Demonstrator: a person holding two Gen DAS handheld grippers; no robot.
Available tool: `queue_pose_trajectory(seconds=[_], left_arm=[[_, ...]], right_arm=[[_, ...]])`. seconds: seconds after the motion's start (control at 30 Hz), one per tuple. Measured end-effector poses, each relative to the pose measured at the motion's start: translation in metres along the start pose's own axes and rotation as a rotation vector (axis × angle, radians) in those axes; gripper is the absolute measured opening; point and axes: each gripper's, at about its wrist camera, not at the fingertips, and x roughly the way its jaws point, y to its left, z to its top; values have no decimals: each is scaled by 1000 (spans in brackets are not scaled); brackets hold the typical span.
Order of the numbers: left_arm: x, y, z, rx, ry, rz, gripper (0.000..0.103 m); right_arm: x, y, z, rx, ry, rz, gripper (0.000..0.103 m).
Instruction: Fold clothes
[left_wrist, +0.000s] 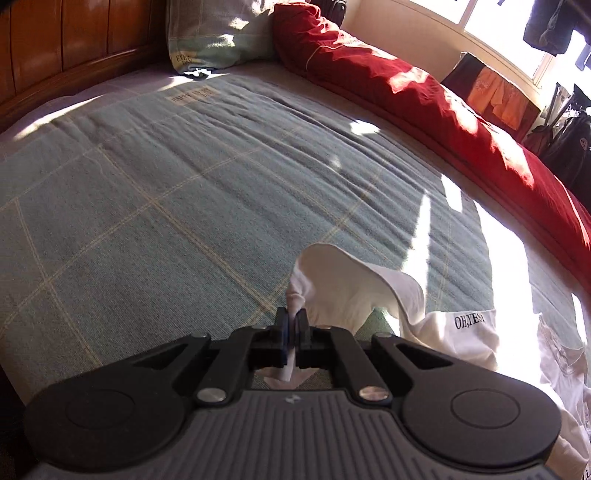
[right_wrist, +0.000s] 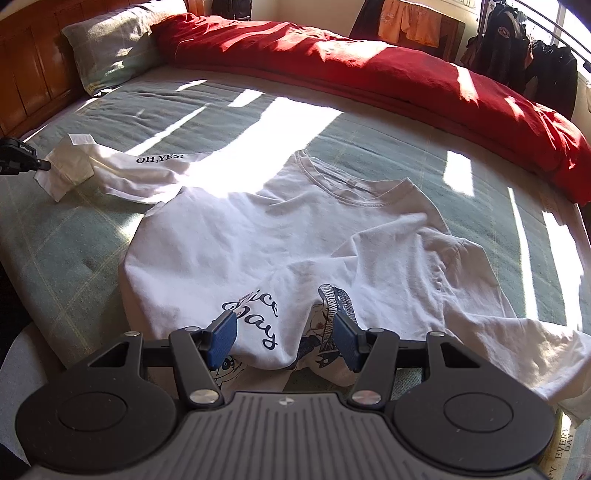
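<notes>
Left gripper (left_wrist: 292, 325): jaws clamped on the cuff of the sleeve (right_wrist: 74, 166), held at the far left of the white T-shirt (right_wrist: 258, 236). T-shirt: spread on the green bedspread (right_wrist: 369, 140), collar (right_wrist: 332, 177) towards the red duvet (right_wrist: 369, 70). Right gripper (right_wrist: 286, 332): jaws apart, straddling a bunched fold at the T-shirt's near hem.
</notes>
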Motion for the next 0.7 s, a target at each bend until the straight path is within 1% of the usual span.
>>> queue_pose_trajectory(seconds=[0.13, 0.4, 0.53, 0.7], left_arm=[[-4, 14, 16, -16, -28, 35, 1], [-5, 26, 35, -34, -36, 49, 1], [8, 31, 53, -60, -3, 58, 1], [35, 33, 61, -67, 35, 123, 1]], right_arm=[[5, 5, 5, -9, 6, 0, 62], [11, 11, 15, -24, 13, -11, 62], [16, 13, 21, -24, 17, -17, 62], [26, 16, 29, -26, 29, -26, 62]])
